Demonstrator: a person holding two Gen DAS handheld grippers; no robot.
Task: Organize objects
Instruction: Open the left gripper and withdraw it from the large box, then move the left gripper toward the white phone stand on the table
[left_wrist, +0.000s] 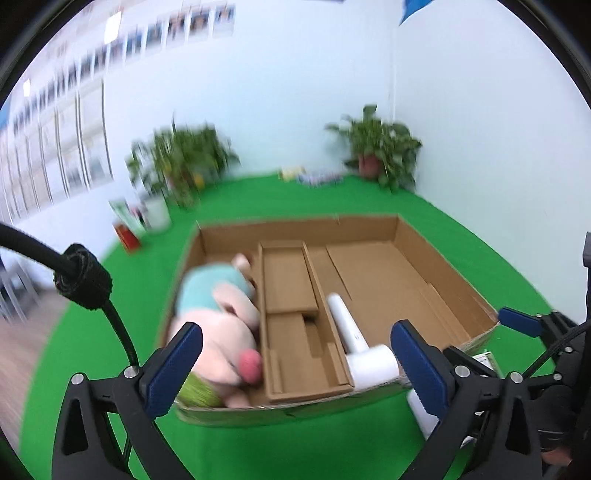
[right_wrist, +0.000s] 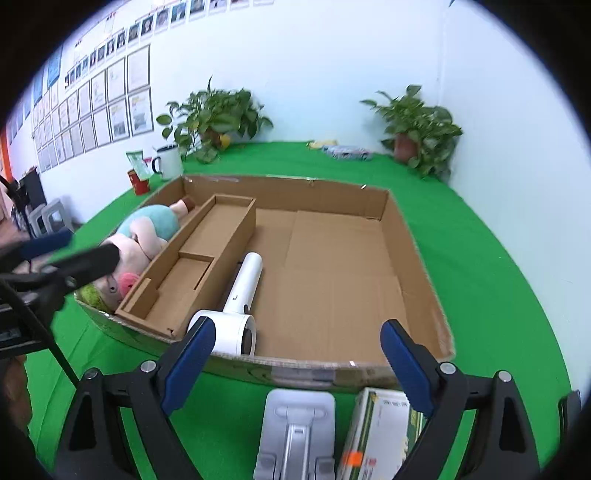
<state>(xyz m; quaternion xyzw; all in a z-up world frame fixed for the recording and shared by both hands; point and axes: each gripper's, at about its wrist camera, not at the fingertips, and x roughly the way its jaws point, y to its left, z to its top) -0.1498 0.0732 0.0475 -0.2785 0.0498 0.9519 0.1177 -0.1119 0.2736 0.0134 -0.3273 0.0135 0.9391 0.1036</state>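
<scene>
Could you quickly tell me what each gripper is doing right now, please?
Left gripper: open, holding nothing.
Right gripper: open, holding nothing.

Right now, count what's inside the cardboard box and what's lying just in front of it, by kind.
Plush toy: 1, in box
Hair dryer: 1, in box
Cardboard insert: 1, in box
Phone stand: 1, in front
Green carton: 1, in front
Total: 5

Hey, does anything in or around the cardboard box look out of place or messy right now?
Nothing looks spilled or damaged. The plush toy is squeezed into the narrow left strip of the cardboard box, and the white hair dryer lies beside the inner divider. The white stand and the green carton sit outside the box.
</scene>
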